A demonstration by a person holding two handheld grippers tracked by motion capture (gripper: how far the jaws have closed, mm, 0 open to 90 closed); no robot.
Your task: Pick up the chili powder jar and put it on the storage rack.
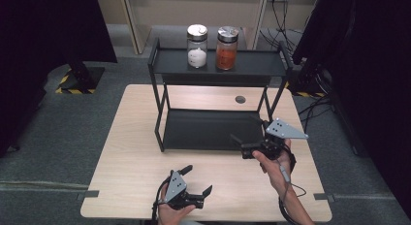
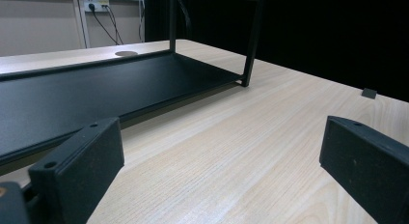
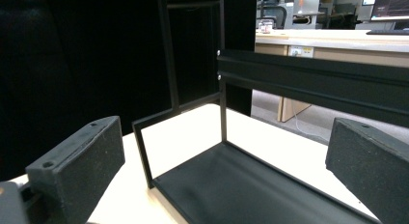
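The work in hand looks barely begun, judging by how things lie. A black two-tier rack (image 1: 218, 96) stands on the wooden worktop (image 1: 131, 152), and all positions here are taken from it. On the rack's top shelf, near the middle, stand two glass jars with metal lids: the jar of white powder (image 1: 197, 46) and, just beside it toward the rack's right end, the jar of orange-red spice (image 1: 227, 48); they stand upright and close together, though whether they touch cannot be told. The rack's lower shelf (image 1: 208, 129) is bare. The right tool (image 1: 249, 133) hovers at the rack's front right corner, level with the lower shelf, jaws spread wide and holding nothing; in the right gripper view it looks along the bare lower shelf between the uprights. The left tool (image 1: 198, 180) sits well in front of the rack near the worktop's front edge, jaws likewise spread and empty. Neither jar is touched, so any lifting, moving or opening of them is yet to come.
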